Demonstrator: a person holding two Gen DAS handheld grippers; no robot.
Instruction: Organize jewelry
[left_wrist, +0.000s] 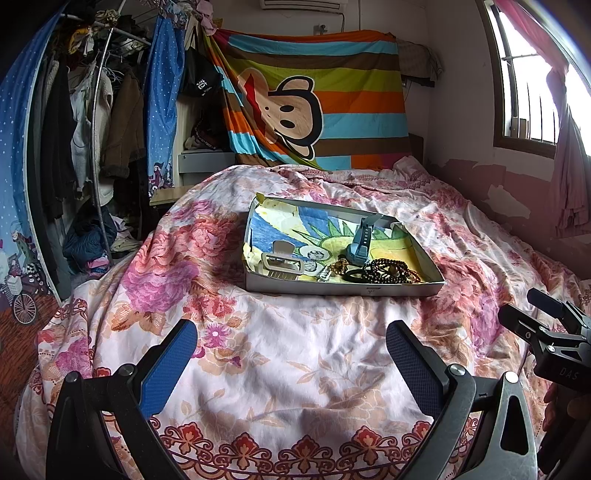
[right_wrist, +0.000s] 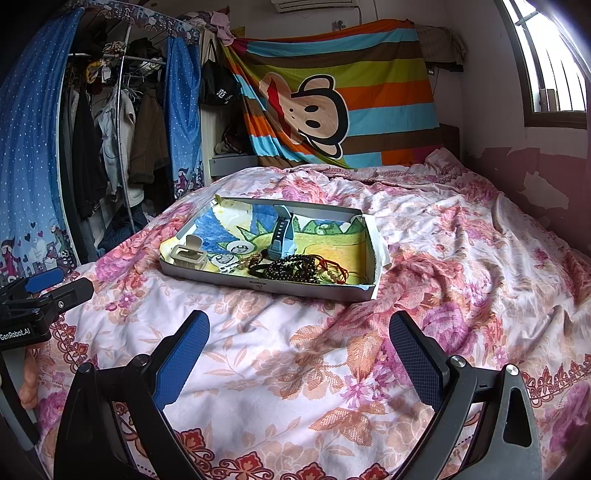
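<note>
Cardboard tray (right_wrist: 258, 286) holds watch (right_wrist: 280, 236), beads (right_wrist: 291, 267).

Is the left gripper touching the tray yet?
Apart. The left wrist view shows the left gripper open and empty, with a stretch of bare floral quilt between its fingertips and the tray.

Wide open quilt lies between both hand-held grippers and the shallow box (right_wrist: 325, 290), nothing on it but soft folds. The box's near wall is low. Inside, the near edge is crowded: a hair claw (right_wrist: 189, 254) at the left, dark bead strands (right_wrist: 295, 267) in the middle, a blue watch (right_wrist: 281, 236) standing up behind them. The box's far half lies bare. Right of the box, the bed (right_wrist: 461, 229) is open.
</note>
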